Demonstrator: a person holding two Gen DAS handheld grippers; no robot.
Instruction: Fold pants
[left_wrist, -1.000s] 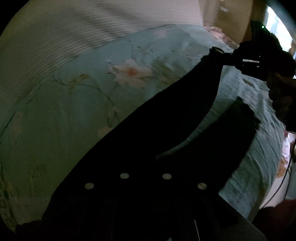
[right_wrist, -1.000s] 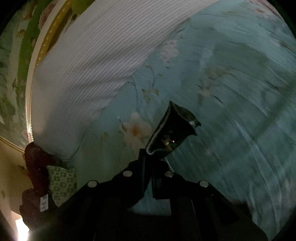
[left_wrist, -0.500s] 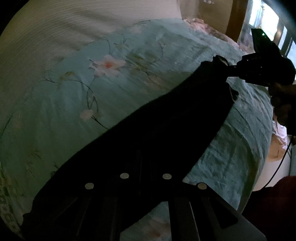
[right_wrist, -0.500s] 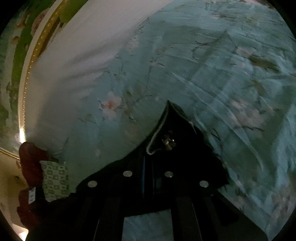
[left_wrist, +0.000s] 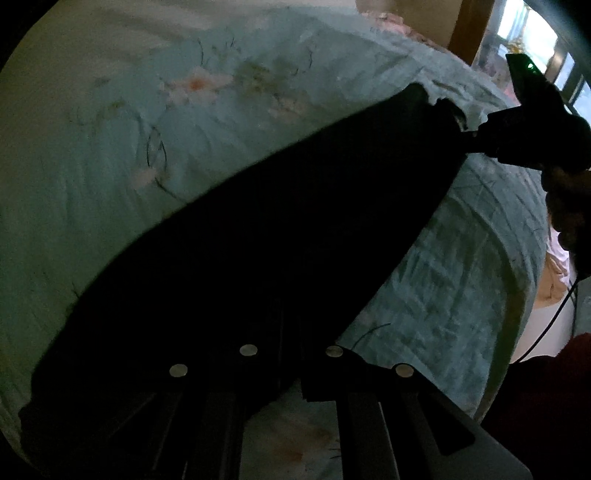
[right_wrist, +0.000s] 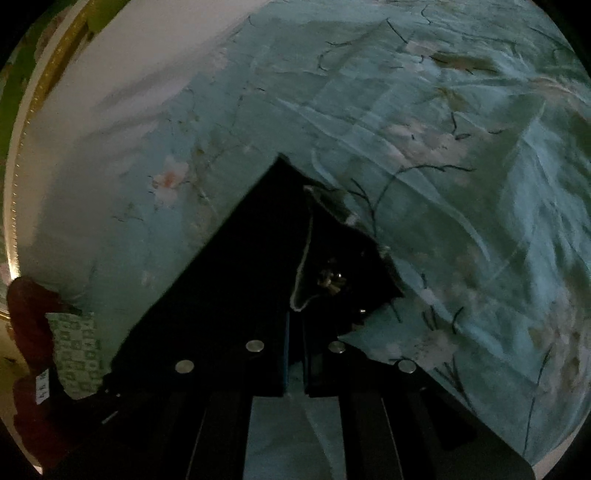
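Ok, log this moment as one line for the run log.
step: fold pants | left gripper: shut on pants | right gripper: shut on pants | pants: stretched between grippers over floral bedsheet

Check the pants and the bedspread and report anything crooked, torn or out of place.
Nothing looks damaged. The black pants lie as a diagonal band across the teal floral bedspread, both ends pinched in the tongs. The waistband end at the right tongs is bunched, with a pale cord showing. The bedspread is creased.
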